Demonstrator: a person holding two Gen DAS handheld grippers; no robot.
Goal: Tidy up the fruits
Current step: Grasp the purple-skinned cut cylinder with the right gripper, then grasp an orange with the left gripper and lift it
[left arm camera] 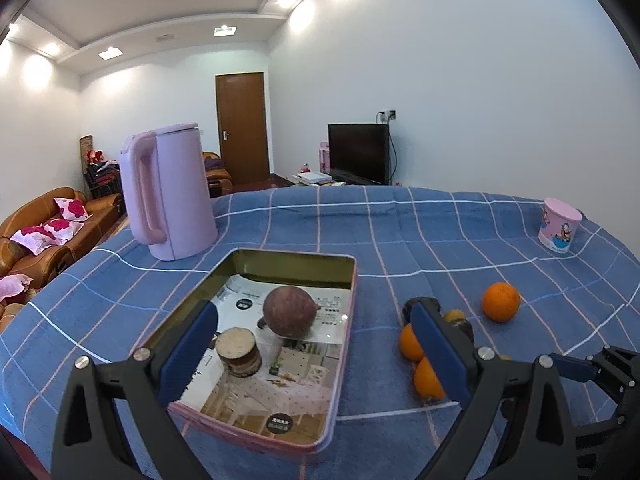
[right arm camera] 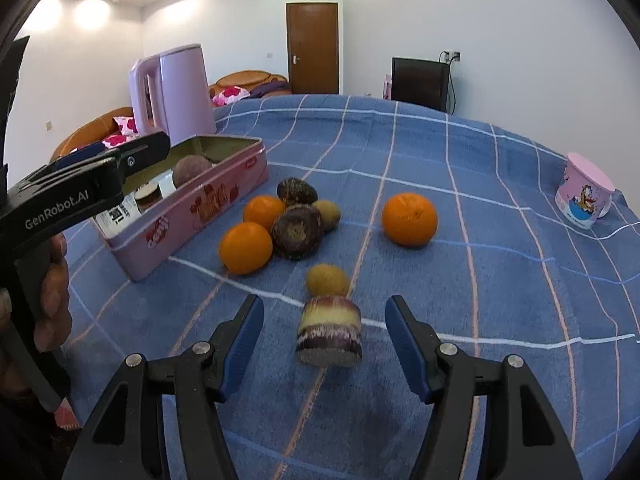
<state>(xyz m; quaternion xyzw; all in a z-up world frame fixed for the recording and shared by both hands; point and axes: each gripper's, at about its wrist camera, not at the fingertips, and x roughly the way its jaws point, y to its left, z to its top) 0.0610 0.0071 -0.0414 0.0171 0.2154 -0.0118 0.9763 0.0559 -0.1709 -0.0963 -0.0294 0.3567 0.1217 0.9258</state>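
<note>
The pink tin sits open on the blue checked cloth, long side toward the loose fruit, which I read as the collecting container: pieces can be lifted straight across its low wall. Already in it: 1 round brownish-purple fruit and 1 cut cane segment standing on end. The left gripper hovers over the tin's near end, jaws spread wide with nothing between the pads, one finger over the tin floor and the other outside the right wall; judged to be idle or steadying above the tin, not grasping. The right gripper points down at a second cane segment standing on the cloth; its jaws stand apart on either side with clear gaps, pads not touching, so this looks like alignment for a pick, the segment centred between the fingers. Count on the cloth, right wrist view: 3 oranges, 2 of them in the cluster beside the tin and 1 orange well apart to the right; 2 dark purple fruits in the cluster; 2 small yellow-brown fruits, 1 behind the cluster and 1 just beyond the cane piece. Non-task items: 1 lilac kettle behind the tin, 1 pink cartoon cup at far right. The small fruit close behind the segment could be nudged on closing.
</note>
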